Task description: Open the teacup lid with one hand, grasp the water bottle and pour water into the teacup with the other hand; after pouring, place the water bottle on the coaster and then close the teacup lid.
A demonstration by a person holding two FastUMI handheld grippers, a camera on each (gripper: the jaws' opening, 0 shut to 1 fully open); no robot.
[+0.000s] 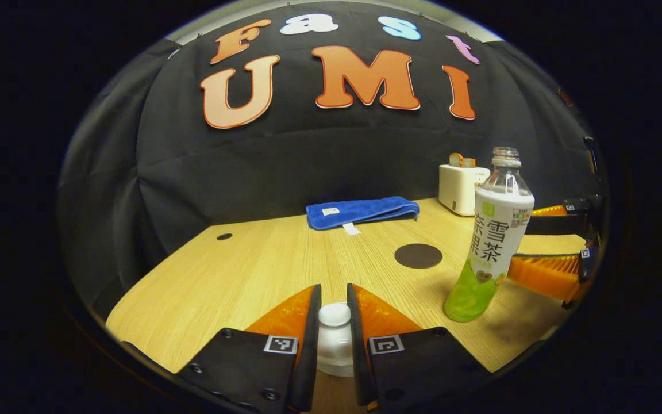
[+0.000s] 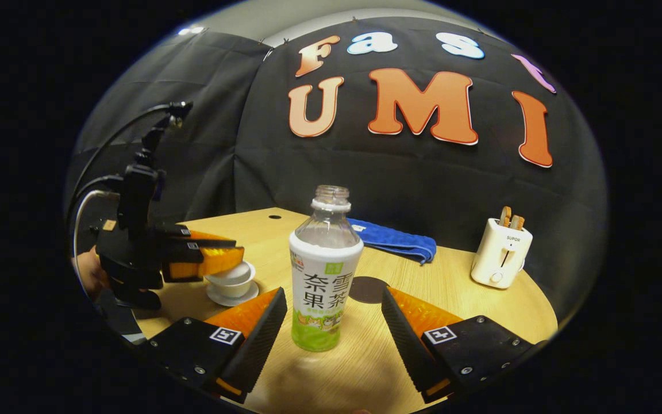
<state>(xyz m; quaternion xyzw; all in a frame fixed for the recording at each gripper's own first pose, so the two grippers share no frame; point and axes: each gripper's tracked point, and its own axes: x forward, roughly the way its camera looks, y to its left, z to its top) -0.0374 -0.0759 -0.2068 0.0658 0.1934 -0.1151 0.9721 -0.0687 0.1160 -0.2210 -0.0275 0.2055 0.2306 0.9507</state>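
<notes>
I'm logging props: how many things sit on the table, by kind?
Bottle: 1
Teacup: 1
Coaster: 1
Towel: 1
Toaster: 1
Total: 5

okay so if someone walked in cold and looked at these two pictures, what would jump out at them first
Probably the uncapped water bottle standing on the wooden table, between the open fingers of the right gripper. Next, the left gripper closed around the knob of the white teacup lid; behind lie a dark round coaster and a blue towel.
</notes>
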